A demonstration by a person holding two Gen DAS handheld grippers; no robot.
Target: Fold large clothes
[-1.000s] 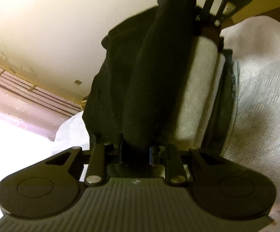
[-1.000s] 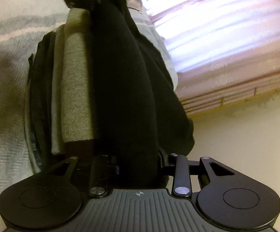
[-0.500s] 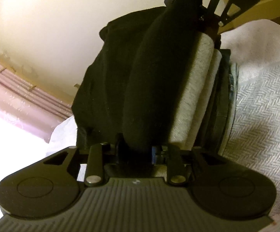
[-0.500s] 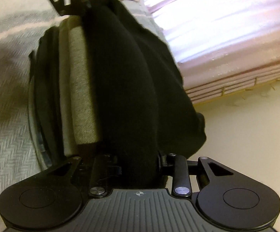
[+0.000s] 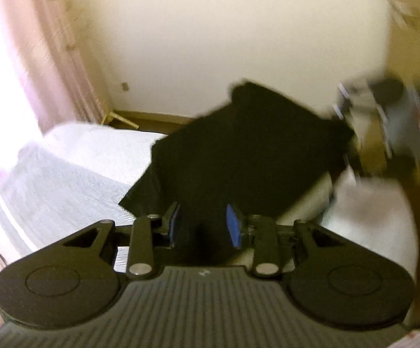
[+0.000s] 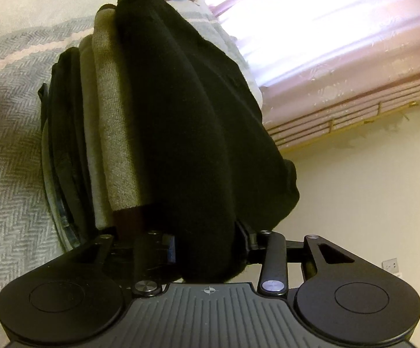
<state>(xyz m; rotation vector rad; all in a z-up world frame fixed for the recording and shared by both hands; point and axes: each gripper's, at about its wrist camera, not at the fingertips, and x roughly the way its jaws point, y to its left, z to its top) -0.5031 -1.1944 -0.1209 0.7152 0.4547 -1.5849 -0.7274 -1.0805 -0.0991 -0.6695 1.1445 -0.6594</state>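
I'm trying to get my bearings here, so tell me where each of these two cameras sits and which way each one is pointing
Left wrist: sits on the left gripper, looking along its open blue-padded fingers across the bed toward a cream wall; blurred.
Right wrist: sits on the right gripper, looking along the stack of folded clothes; its jaws grip the black garment.
Shared: the black garment and the bed appear in both. No hand or sleeve shows clearly.
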